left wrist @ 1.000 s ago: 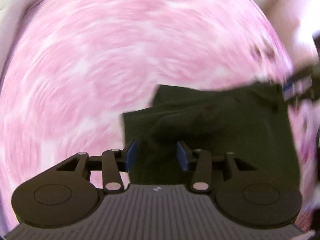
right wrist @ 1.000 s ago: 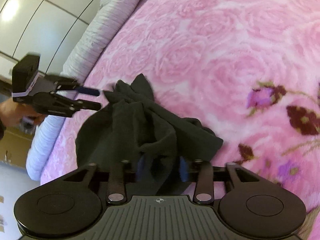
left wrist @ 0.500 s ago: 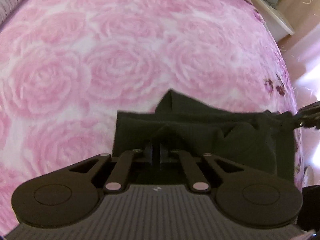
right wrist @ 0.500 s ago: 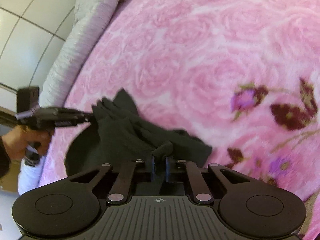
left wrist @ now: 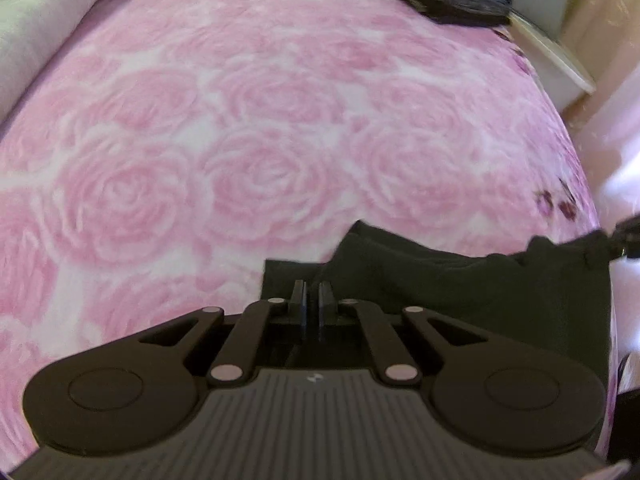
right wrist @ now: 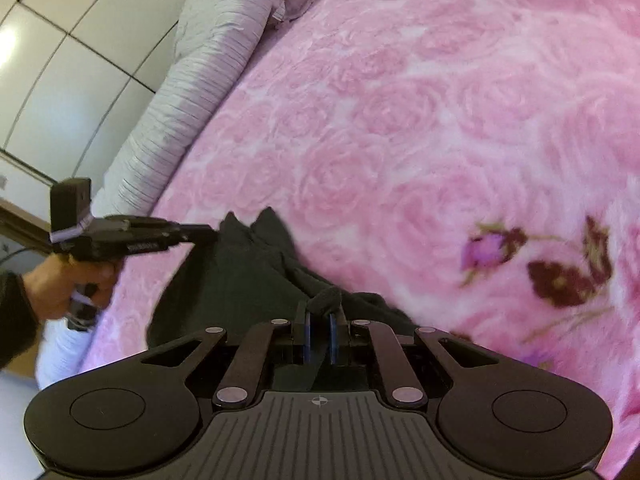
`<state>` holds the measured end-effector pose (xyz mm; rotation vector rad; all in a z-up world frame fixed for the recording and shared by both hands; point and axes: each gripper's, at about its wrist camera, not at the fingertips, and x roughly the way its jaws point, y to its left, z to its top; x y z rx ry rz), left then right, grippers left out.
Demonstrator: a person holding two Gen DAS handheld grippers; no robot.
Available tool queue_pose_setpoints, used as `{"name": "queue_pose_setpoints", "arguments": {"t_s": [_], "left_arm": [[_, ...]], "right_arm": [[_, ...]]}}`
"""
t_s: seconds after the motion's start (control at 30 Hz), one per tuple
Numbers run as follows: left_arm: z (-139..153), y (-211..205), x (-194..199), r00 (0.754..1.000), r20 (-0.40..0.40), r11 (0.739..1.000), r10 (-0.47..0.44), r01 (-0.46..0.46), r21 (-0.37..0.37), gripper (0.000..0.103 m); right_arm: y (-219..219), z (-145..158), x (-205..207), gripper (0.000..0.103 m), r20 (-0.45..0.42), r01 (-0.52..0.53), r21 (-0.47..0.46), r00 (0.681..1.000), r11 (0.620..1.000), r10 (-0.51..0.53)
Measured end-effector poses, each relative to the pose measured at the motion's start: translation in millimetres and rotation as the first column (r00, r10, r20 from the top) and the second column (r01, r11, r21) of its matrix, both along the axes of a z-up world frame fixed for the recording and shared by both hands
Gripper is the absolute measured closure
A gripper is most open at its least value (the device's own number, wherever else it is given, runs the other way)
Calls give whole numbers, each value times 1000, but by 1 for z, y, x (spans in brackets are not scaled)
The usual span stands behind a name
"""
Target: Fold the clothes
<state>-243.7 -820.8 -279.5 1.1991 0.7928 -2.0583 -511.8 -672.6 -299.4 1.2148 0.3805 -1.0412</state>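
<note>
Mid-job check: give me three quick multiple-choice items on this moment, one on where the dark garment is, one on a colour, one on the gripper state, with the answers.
1. Where is the black garment?
A. over the pink rose blanket
B. on the floor
C. on a chair

2. What colour are the right gripper pads?
A. red
B. blue
C. yellow

3. What is the left gripper doing?
A. wide open
B. out of view
C. shut on the garment

Answers: 1 A, pink blanket surrounds the cloth in both views. 2 B, blue strips line the fingers' inner faces. 3 C, its fingers nearly meet at the cloth's edge, and the right wrist view shows the tip pinching the cloth.
</note>
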Motion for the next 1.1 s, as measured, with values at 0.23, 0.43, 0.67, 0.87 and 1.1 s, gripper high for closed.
{"name": "queue_pose_setpoints", "arguments": {"t_s": [0.23,0.43,0.67,0.87,1.1], "left_arm": [[-18,-6,-8,999,31,1000,-10,9,28,100],[5,-1,-9,1000,13,1000,-7,7,-28,100],[-21,-5,-11,999,42,1000,18,-19,23,97],[-6,-4,10,995,44,995,90,-92,40,77],[36,21,6,1000,15,999,10,-9,-30,83]], "right_arm": [[0,-31,-6,96,5,48,60,999,997,-49],[8,-2,-11,96,-5,39,-12,999,999,-39],[2,-34,-10,96,-22,31,49,999,998,-30],[9,-28,-21,88,-36,43,73,999,996,-41],[21,24,-7,87,-190,17,-65,981,998,-29]]}}
